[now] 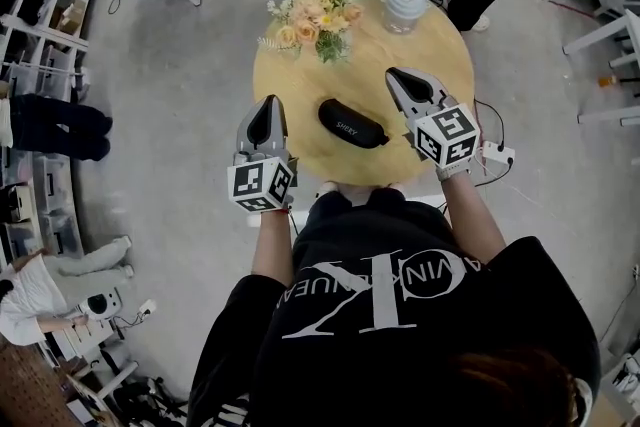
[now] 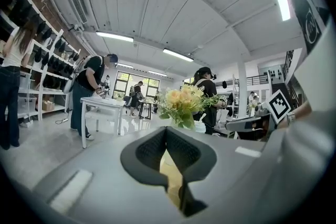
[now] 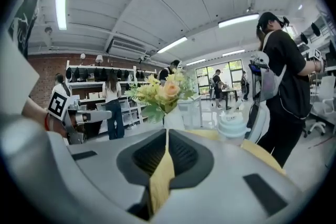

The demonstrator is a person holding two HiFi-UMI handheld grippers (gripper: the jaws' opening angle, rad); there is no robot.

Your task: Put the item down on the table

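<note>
The case (image 1: 352, 123) lies flat on the counter (image 1: 440, 45), between the two grippers and touched by neither, so it looks already set down. The left gripper (image 1: 268, 107) has its jaws pressed together on nothing; the right gripper (image 1: 398, 77) likewise, closed and empty. The case looks like a light, rigid shell with a smooth, possibly slick skin. It is best pinched across its narrow middle, since jaws could slide off the rounded ends.
</note>
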